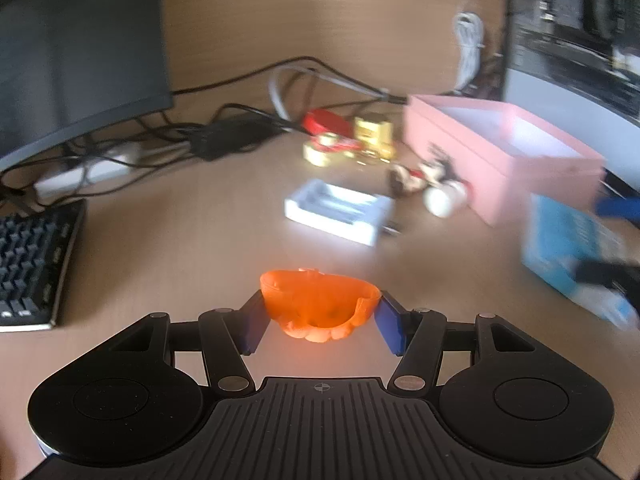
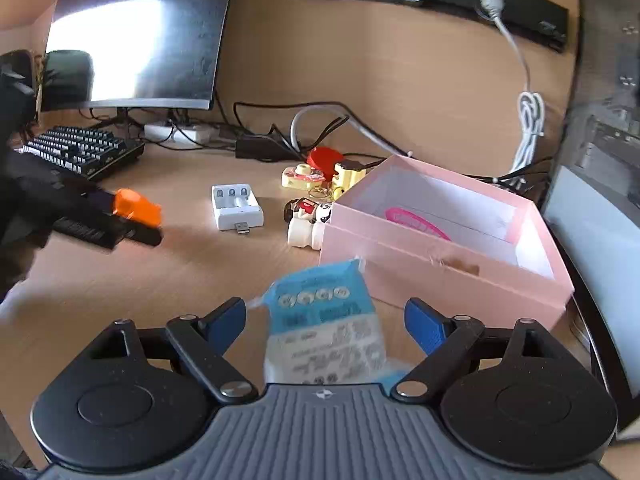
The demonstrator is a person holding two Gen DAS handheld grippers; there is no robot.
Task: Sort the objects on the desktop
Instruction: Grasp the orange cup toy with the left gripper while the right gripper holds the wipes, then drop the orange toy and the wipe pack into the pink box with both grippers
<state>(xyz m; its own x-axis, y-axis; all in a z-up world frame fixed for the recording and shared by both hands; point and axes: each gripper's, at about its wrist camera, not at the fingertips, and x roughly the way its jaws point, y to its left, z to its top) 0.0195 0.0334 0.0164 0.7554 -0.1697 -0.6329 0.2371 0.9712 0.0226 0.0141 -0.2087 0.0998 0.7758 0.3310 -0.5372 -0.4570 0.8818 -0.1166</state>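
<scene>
My left gripper (image 1: 320, 312) is shut on an orange plastic toy (image 1: 318, 306) and holds it above the wooden desk; the toy also shows in the right wrist view (image 2: 136, 207). My right gripper (image 2: 325, 316) is open, with a blue and white packet (image 2: 328, 324) lying between its fingers, not pinched. The packet also shows at the right of the left wrist view (image 1: 568, 248). An open pink box (image 2: 440, 256) stands just beyond the packet and holds a pink ring-shaped item (image 2: 416, 224).
A white battery charger (image 2: 237, 206), small toy figures (image 2: 308, 216), yellow and red trinkets (image 2: 320, 170) lie mid-desk. A keyboard (image 2: 80, 150), a monitor (image 2: 136, 36), a power strip and cables (image 2: 264, 136) sit at the back. A second screen (image 2: 600, 160) stands at right.
</scene>
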